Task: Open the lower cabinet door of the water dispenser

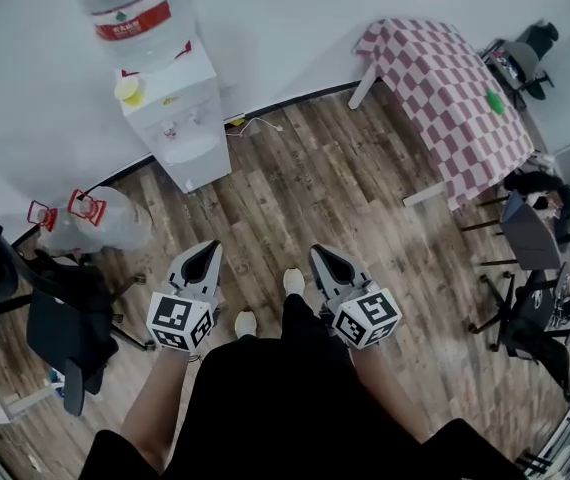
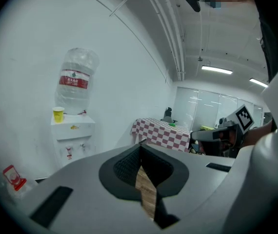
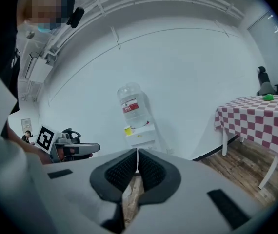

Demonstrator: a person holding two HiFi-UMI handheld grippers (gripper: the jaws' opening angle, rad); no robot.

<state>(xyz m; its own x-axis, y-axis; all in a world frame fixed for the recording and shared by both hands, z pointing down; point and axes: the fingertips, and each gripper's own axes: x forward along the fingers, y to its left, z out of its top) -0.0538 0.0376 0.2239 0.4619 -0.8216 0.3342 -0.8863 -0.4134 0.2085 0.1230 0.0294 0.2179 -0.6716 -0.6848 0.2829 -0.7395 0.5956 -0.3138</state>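
Observation:
A white water dispenser (image 1: 177, 118) stands against the wall with a big clear bottle (image 1: 130, 8) on top and a yellow cup (image 1: 130, 90) on its shelf. Its lower cabinet door (image 1: 205, 163) faces the room and is closed. The dispenser (image 2: 73, 135) shows far off in the left gripper view and the dispenser (image 3: 140, 133) also in the right gripper view. My left gripper (image 1: 203, 254) and right gripper (image 1: 327, 258) are both shut and empty, held side by side over the wood floor, well short of the dispenser.
A red-and-white checked table (image 1: 445, 93) with a green object (image 1: 494, 101) stands at the right. Spare water bottles (image 1: 90, 218) lie left of the dispenser. A black office chair (image 1: 35, 308) is at the left, more chairs and desks at the right.

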